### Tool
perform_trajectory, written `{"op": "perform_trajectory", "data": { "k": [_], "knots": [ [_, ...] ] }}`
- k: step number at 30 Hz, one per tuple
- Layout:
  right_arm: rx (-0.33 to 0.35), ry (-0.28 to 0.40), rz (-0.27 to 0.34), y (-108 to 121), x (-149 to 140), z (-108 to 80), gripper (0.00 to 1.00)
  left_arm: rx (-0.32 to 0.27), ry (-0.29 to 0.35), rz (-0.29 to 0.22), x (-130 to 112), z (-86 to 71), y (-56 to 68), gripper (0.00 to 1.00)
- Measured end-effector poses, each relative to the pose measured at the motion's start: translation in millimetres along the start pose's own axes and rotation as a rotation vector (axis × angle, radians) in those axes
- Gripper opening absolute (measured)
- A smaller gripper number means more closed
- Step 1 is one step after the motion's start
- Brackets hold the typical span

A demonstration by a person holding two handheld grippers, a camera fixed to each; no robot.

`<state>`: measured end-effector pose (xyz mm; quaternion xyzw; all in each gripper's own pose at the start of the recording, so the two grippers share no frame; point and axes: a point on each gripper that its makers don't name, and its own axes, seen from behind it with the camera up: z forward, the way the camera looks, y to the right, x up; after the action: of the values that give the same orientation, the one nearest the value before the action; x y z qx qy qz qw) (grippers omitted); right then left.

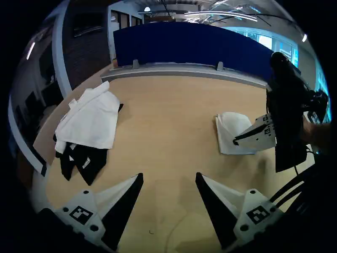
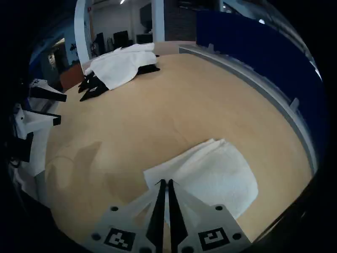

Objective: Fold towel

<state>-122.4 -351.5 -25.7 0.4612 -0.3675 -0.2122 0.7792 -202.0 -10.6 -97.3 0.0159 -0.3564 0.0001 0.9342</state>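
A small white towel (image 1: 229, 131) (image 2: 210, 175) lies folded and flat on the wooden table (image 1: 168, 109) (image 2: 168, 109). In the right gripper view my right gripper (image 2: 166, 182) is shut, its tips resting at the towel's near edge; whether any cloth is pinched I cannot tell. The left gripper view shows that same right gripper (image 1: 236, 141) coming in from the right over the towel, held by a hand. Open and holding nothing, my left gripper (image 1: 168, 175) hovers over bare table near the front edge. It appears again as the left gripper (image 2: 58, 109) at the left of the right gripper view.
A pile of white and black cloths (image 1: 88, 120) (image 2: 122, 63) lies at the table's far left end. A blue partition (image 1: 189, 42) (image 2: 261, 46) runs along the back edge. Bare wood lies between the pile and the towel.
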Motion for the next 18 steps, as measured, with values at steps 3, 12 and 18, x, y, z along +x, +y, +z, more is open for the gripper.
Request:
{"op": "perform_trajectory", "data": {
  "k": [3, 12, 18],
  "knots": [
    [0.002, 0.002, 0.001, 0.5, 1.2, -1.1, 0.06, -0.002, 0.001, 0.003, 1.7, 0.8, 0.3, 0.92],
    [0.009, 0.037, -0.003, -1.0, 9.8, -9.3, 0.41, -0.002, 0.002, 0.007, 4.0, 2.8, -0.2, 0.92],
    [-0.015, 0.057, -0.008, 0.9, 12.1, -18.2, 0.68, -0.001, 0.0, 0.01, 2.3, 3.3, -0.4, 0.92]
  ]
}}
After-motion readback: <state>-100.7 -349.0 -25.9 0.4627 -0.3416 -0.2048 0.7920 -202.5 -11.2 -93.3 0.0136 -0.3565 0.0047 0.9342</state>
